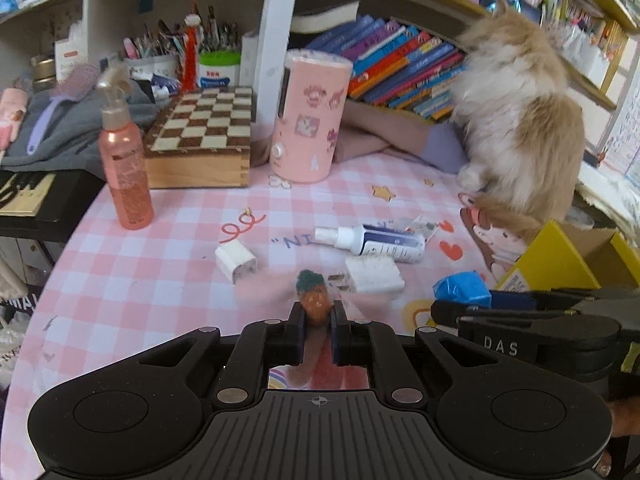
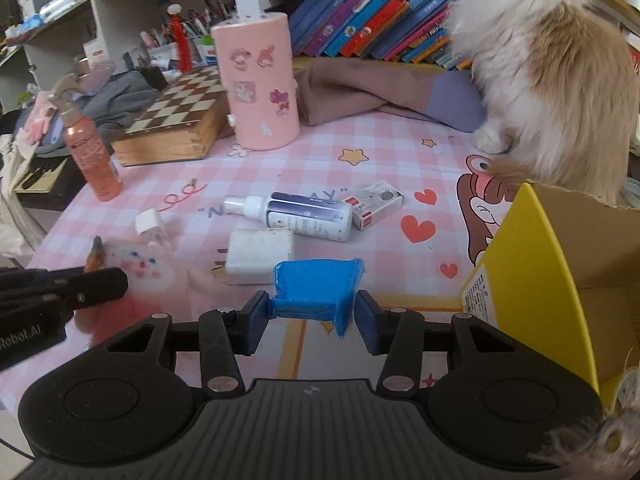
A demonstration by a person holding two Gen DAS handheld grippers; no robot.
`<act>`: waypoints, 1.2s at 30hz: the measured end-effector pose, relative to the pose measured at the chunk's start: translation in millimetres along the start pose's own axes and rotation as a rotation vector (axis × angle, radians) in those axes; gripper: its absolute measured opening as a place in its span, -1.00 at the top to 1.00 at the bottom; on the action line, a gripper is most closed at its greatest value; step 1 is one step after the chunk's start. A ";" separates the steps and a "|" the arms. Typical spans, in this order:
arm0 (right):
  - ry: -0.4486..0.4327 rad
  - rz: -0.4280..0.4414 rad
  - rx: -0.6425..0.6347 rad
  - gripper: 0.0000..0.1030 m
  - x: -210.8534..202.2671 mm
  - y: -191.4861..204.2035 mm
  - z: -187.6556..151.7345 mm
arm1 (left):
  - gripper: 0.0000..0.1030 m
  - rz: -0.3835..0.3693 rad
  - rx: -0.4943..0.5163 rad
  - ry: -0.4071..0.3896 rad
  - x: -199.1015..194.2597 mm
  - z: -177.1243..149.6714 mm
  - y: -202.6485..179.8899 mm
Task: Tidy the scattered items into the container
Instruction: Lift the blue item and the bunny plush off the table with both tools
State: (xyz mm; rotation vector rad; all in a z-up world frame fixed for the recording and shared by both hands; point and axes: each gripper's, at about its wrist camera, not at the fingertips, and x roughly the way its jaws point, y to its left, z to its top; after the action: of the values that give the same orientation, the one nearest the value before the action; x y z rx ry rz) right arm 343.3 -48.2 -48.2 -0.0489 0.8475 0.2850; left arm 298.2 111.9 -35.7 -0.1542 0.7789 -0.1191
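Two handheld grippers over a pink checked table, each clamping a small item.

The left gripper is pinched tight on a small orange carrot toy. The right gripper grips a blue wrapped packet at a narrow width, just left of the open yellow cardboard box at the near right. A white spray bottle, two white chargers and a small carton lie mid-table. A fluffy cat sits far right.

A home, likely a child's room: a cat sits on the pink-checked counter, books shelved behind it.
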 end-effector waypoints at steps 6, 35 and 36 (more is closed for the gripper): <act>-0.029 0.022 -0.019 0.14 -27.7 9.1 -9.4 | 0.80 0.008 -0.026 -0.048 -35.1 -8.1 -0.4; -0.119 0.067 -0.084 0.14 -163.2 54.9 -103.5 | 0.80 -0.010 -0.051 -0.176 -183.2 -101.6 -12.3; -0.119 0.064 -0.085 0.14 -168.5 54.5 -107.8 | 0.80 -0.018 -0.049 -0.177 -187.1 -105.6 -14.8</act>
State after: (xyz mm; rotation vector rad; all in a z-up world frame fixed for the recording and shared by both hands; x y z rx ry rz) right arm 144.2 -51.2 9.7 -0.0836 0.7198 0.3810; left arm 90.7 118.0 21.9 -0.2156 0.6045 -0.1020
